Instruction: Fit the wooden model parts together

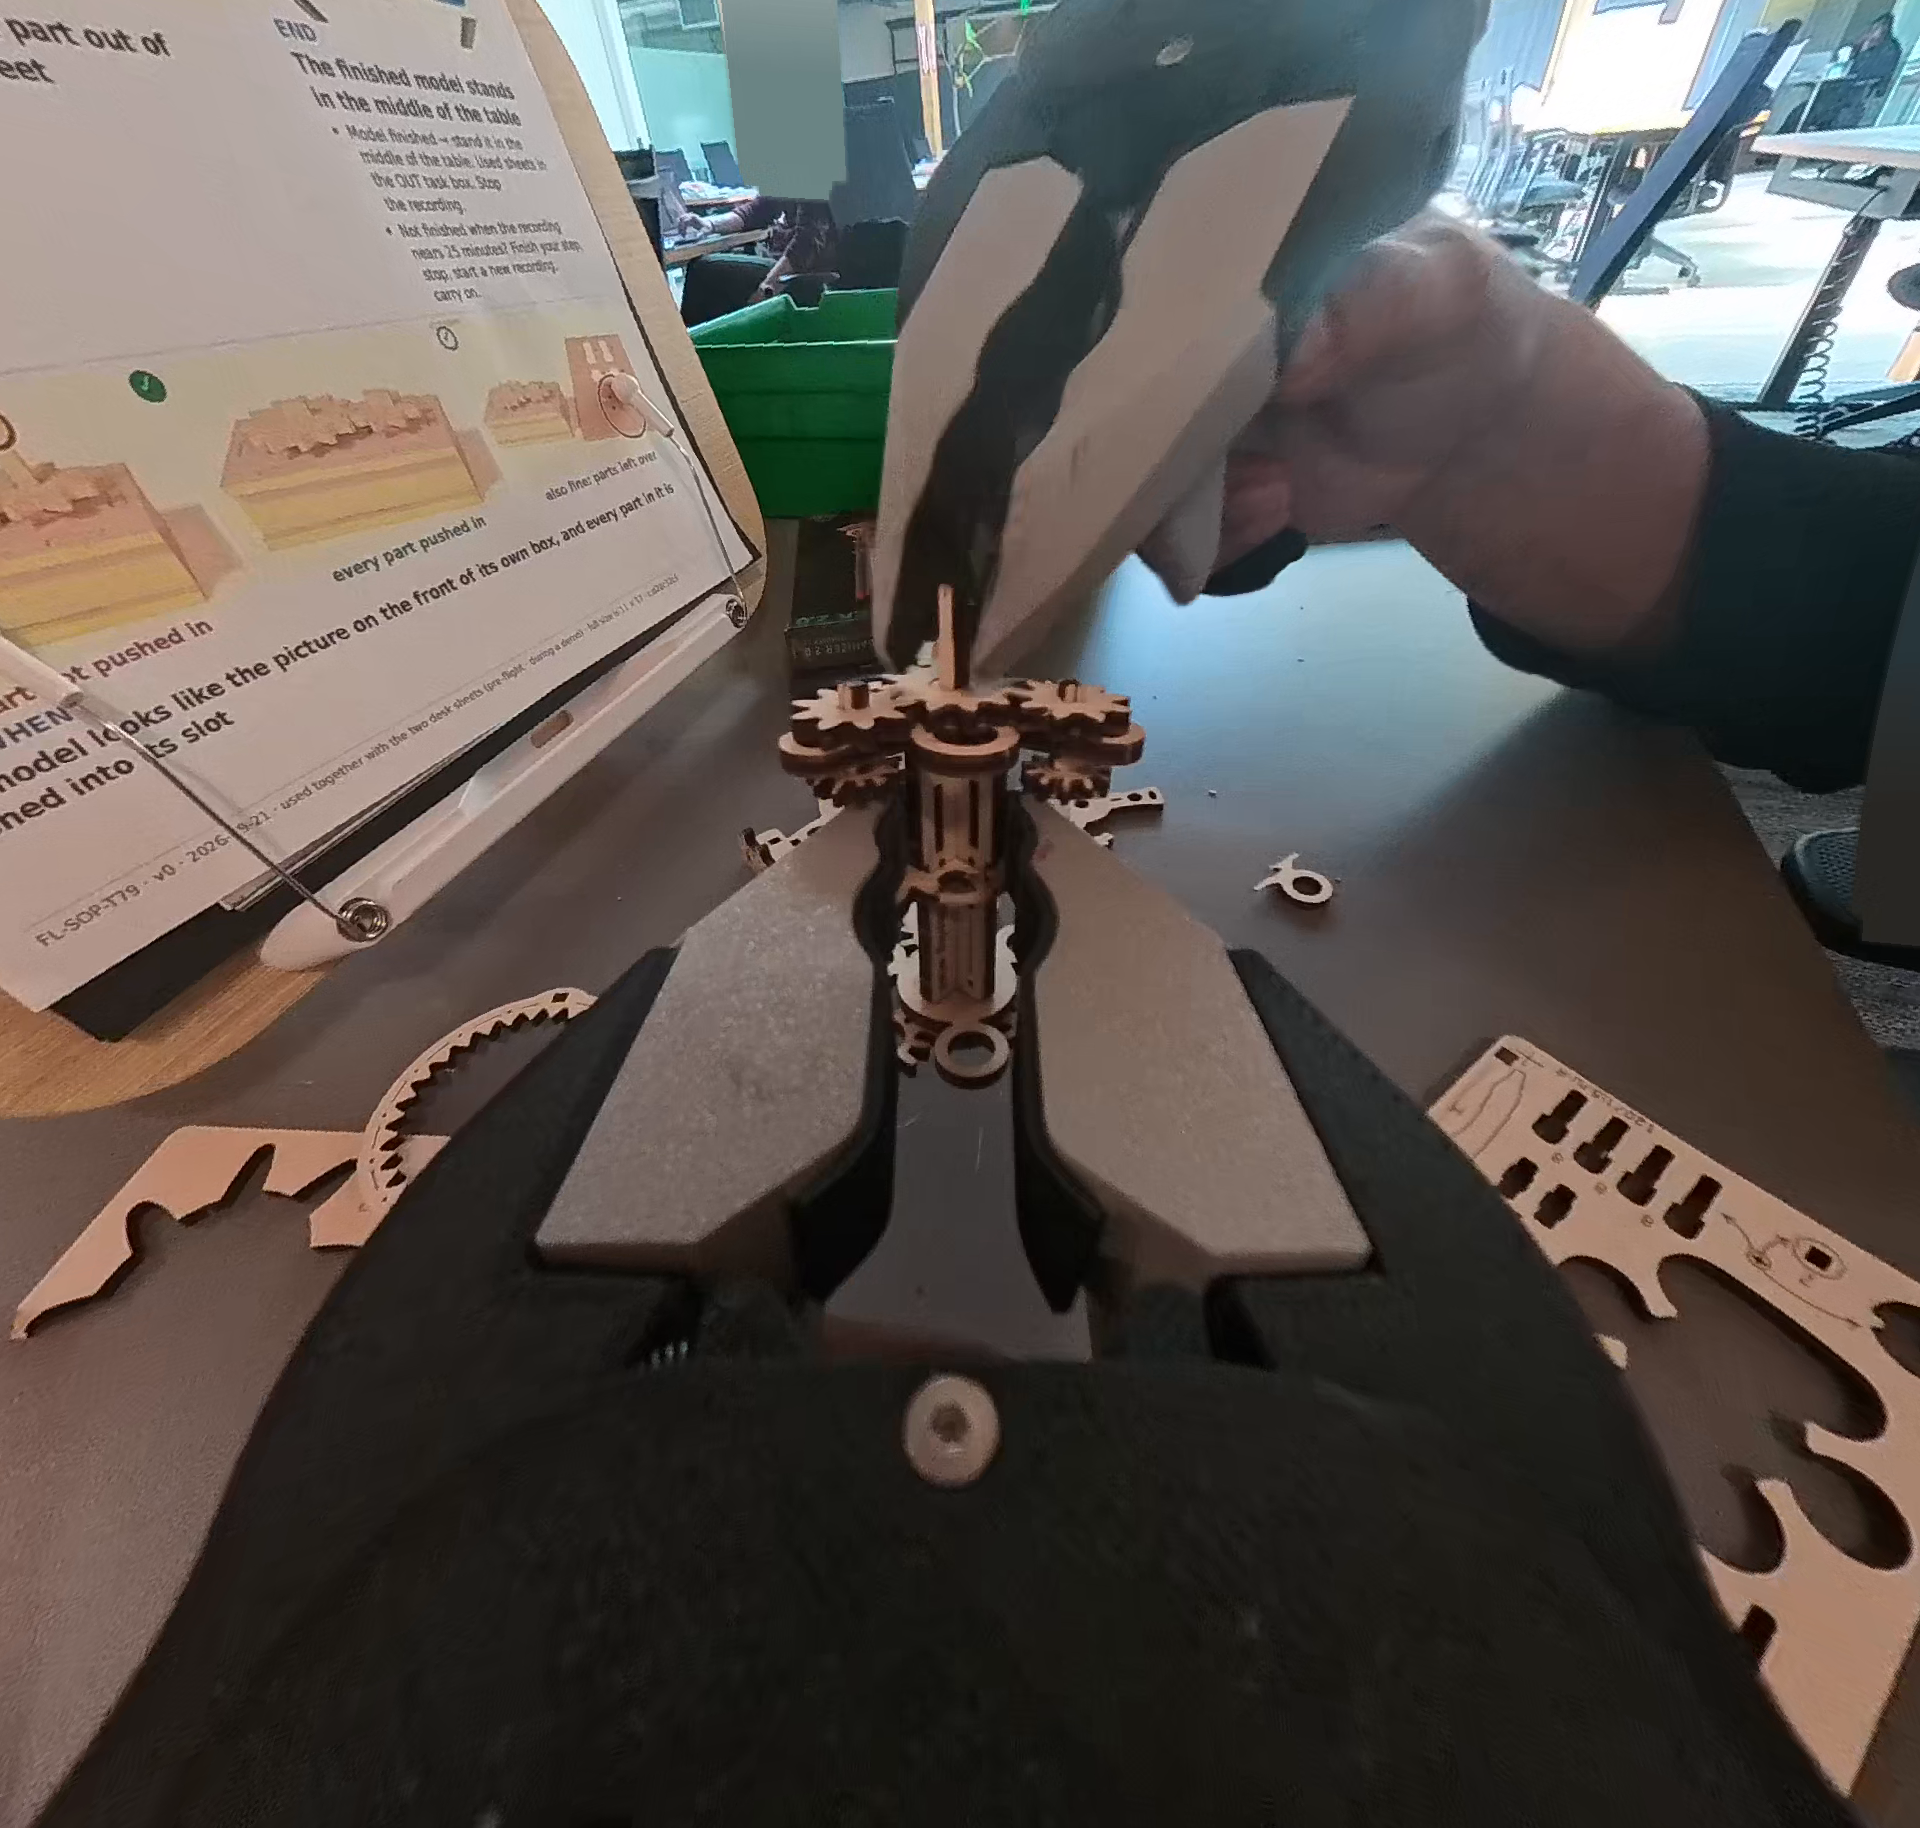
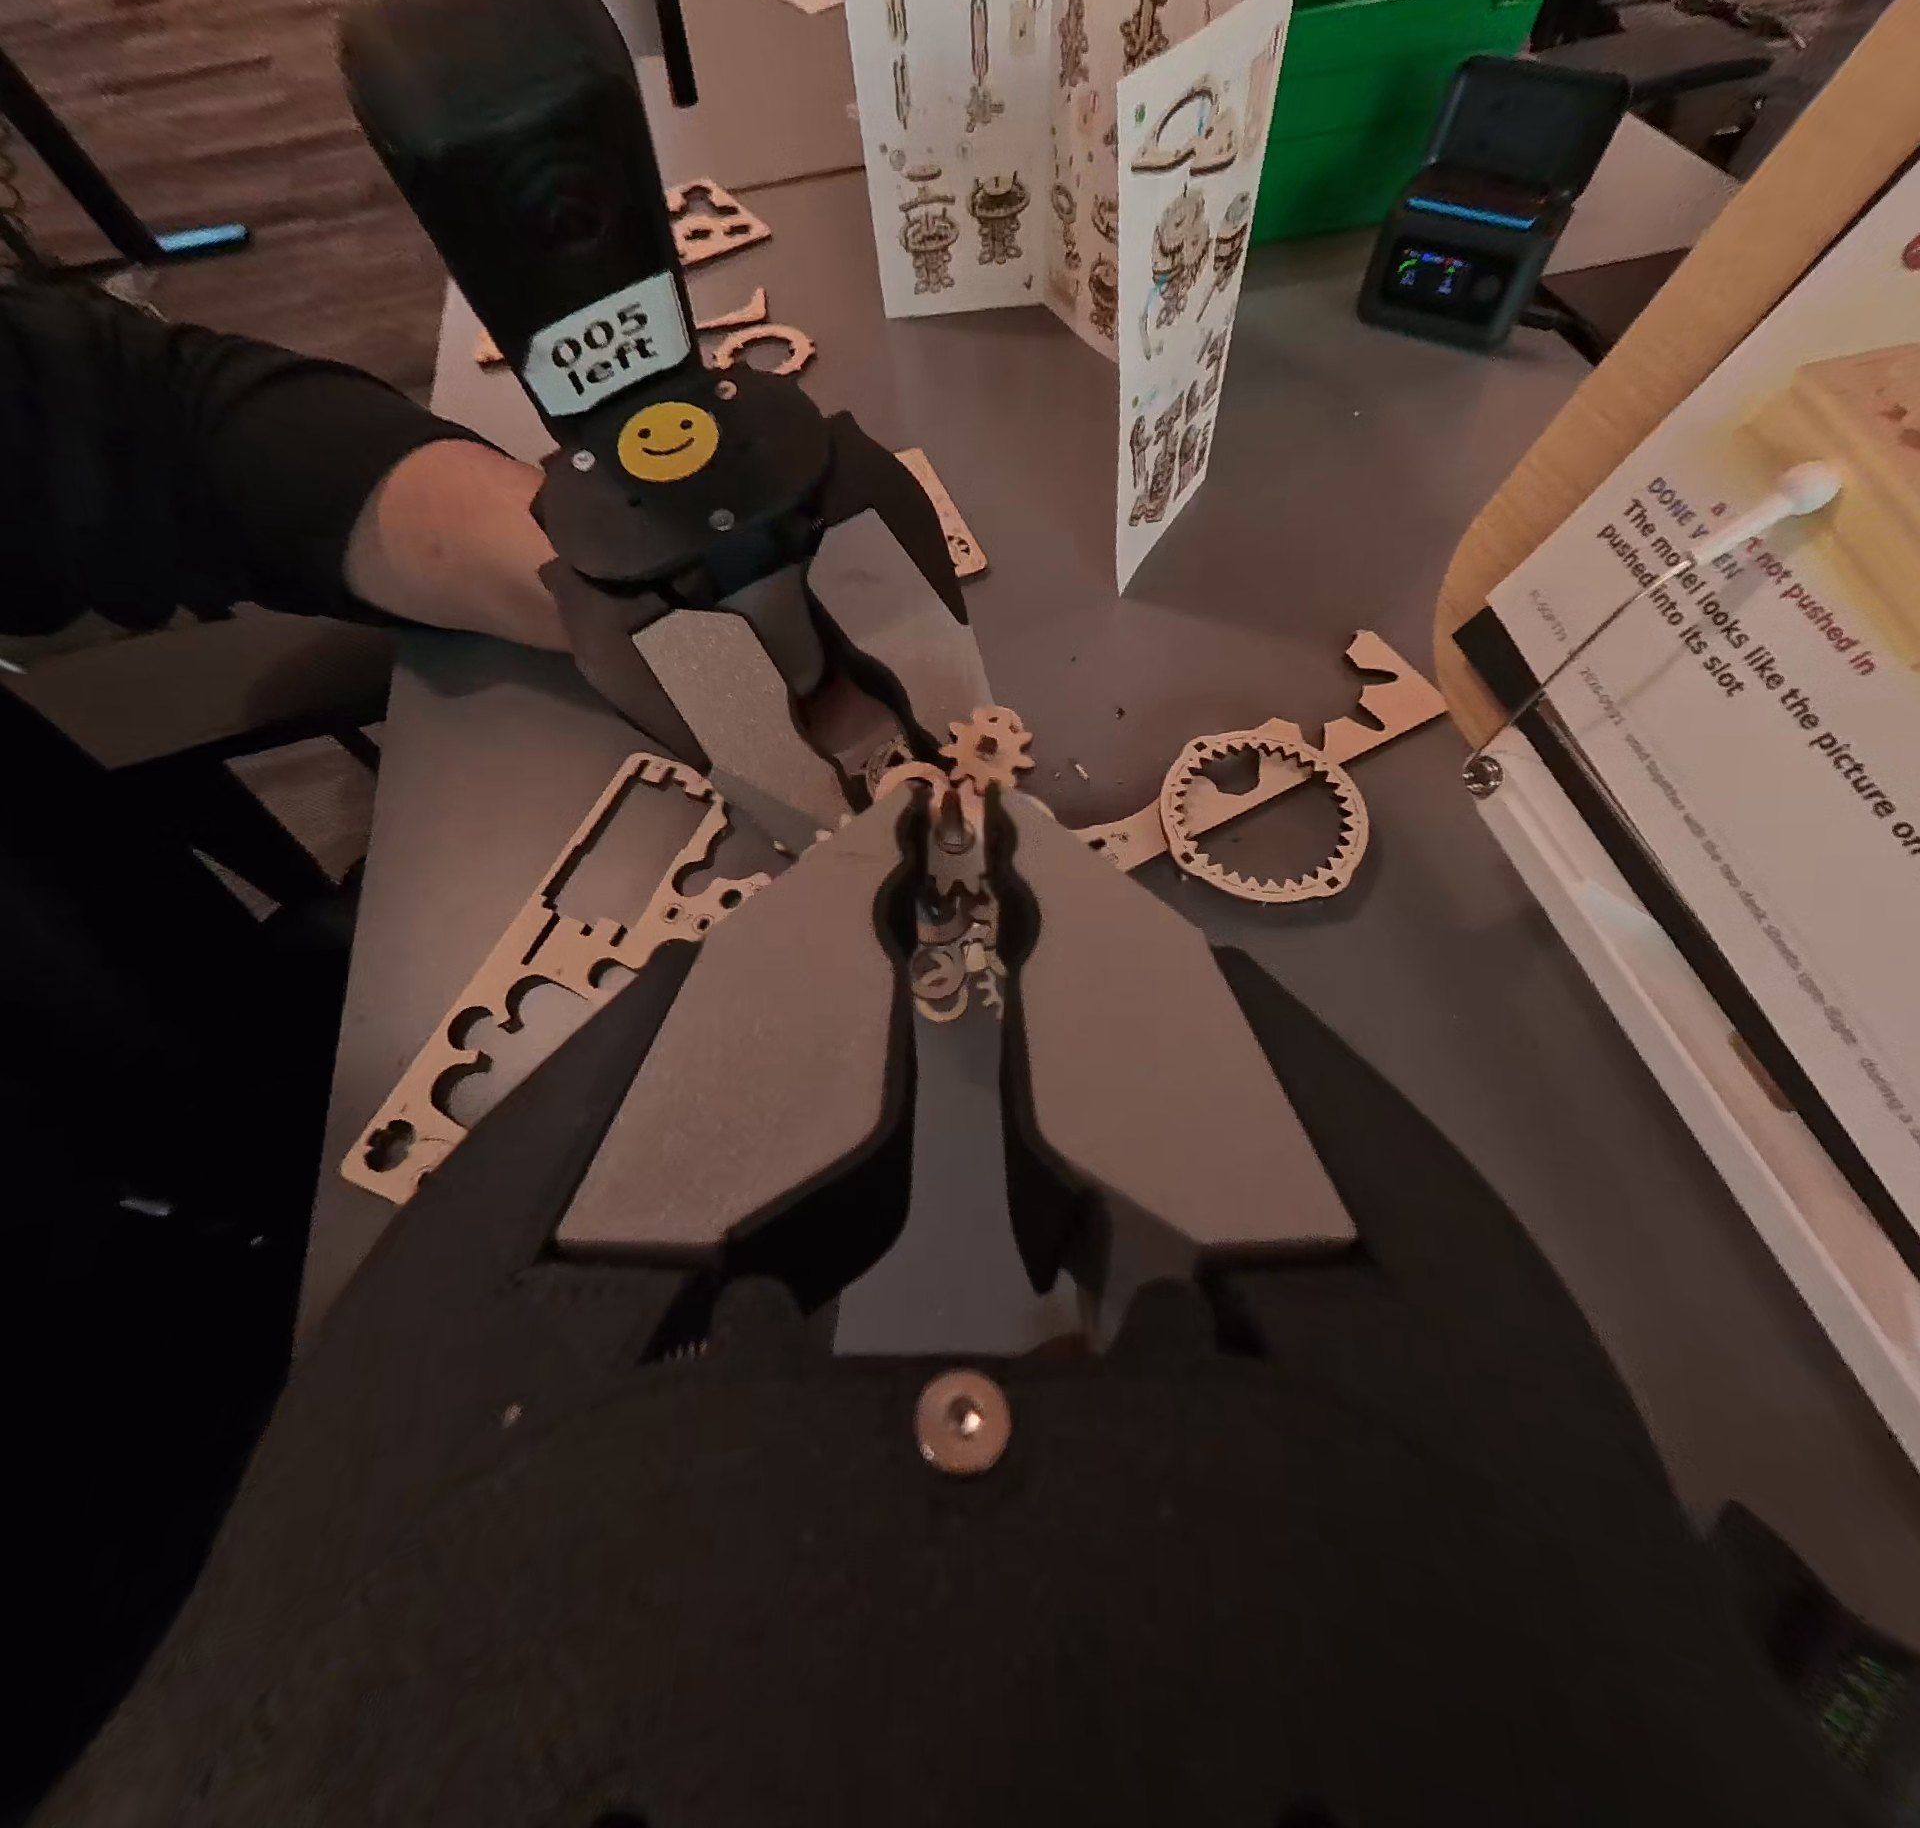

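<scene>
The left gripper [image 1: 951,843] pinches the wooden column [image 1: 954,874] of the gear assembly, its long axis running toward twelve o'clock from the jaws. At the column's far end, at twelve o'clock above the gear cluster [image 1: 961,724], the right gripper [image 1: 940,651] pinches a thin wooden pin [image 1: 947,635]. The pin looks roughly crosswise to the column and just over the cluster's centre, so seating it depends on aligning it with the hole there.

Left wrist view: bright daylight from windows [image 1: 1704,33] behind, blown out; moving right gripper [image 1: 940,651] blurred.
Right wrist view: dim, brownish, soft.
Edges: wide-angle bending, table [image 2: 1299,947] rim curved.
</scene>
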`<state>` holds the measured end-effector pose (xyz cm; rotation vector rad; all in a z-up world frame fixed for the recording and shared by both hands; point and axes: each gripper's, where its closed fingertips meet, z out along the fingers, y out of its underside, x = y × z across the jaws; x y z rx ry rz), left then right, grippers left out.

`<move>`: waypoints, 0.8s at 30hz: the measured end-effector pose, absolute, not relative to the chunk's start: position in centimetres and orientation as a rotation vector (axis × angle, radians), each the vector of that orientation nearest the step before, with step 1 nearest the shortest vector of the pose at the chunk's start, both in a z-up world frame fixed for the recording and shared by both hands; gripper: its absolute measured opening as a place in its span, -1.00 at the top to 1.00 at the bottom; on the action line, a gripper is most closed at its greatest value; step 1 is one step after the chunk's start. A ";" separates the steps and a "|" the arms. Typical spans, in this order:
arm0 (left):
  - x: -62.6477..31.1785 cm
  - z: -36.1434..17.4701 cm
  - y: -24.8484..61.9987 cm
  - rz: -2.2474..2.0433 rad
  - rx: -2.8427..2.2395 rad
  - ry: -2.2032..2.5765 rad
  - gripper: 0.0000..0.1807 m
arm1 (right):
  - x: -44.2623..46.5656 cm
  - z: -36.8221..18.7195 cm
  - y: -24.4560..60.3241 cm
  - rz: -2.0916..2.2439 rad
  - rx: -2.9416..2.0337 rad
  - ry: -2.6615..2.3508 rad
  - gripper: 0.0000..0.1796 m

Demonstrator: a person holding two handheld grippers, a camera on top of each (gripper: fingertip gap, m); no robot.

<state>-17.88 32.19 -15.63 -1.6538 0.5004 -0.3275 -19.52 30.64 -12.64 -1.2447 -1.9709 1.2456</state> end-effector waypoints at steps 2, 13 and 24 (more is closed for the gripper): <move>-17.9 -15.9 32.2 -0.321 -1.670 0.500 0.84 | -19.7 -12.9 30.5 1.234 -1.238 -1.971 1.00; -21.1 -18.4 30.2 -0.240 -1.900 0.553 0.25 | -19.7 -15.0 31.6 1.149 -1.267 -2.002 1.00; -27.8 -18.7 31.2 -0.171 -2.053 0.373 0.53 | -20.0 -16.9 31.8 1.115 -1.291 -2.040 0.99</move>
